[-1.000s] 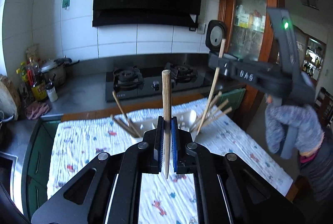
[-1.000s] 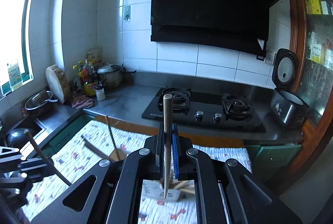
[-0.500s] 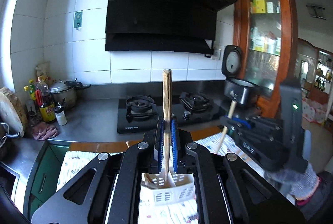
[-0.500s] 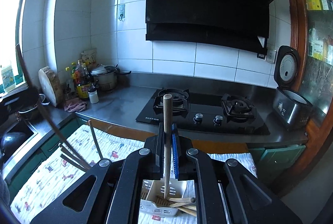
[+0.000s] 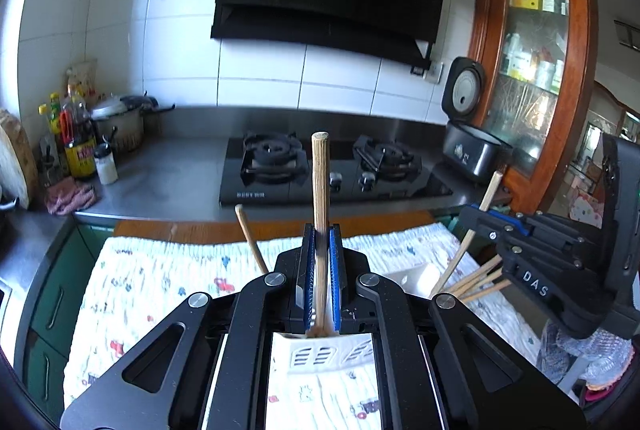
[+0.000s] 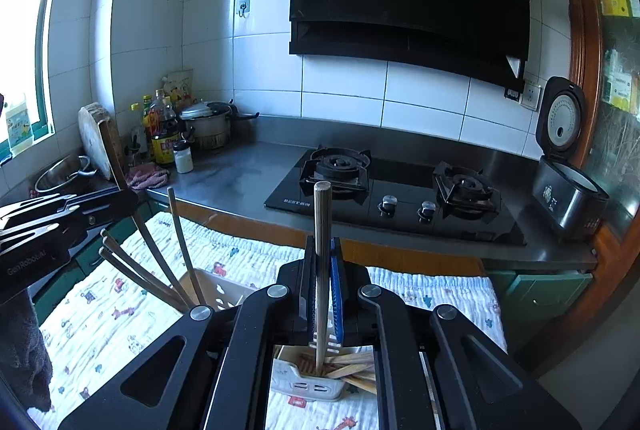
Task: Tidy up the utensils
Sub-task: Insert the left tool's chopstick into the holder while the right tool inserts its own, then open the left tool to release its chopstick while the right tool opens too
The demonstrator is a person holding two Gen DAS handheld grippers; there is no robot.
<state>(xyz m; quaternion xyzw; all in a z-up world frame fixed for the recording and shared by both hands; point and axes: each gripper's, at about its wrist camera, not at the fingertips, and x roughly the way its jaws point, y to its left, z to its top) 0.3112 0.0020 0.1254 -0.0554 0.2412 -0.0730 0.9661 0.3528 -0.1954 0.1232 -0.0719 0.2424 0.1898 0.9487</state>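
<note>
My left gripper (image 5: 320, 270) is clamped on an upright wooden chopstick (image 5: 321, 214), its lower tip at the rim of the white slotted basket (image 5: 332, 354) on the printed cloth (image 5: 160, 290). My right gripper (image 6: 320, 282) pinches a second chopstick (image 6: 322, 250), tip down inside the basket's right compartment (image 6: 312, 384) among loose chopsticks (image 6: 352, 370).

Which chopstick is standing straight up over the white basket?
The pale chopstick pinched in the right tongs. It points straight up above the white basket; the loose ones inside lie slanted.
</note>
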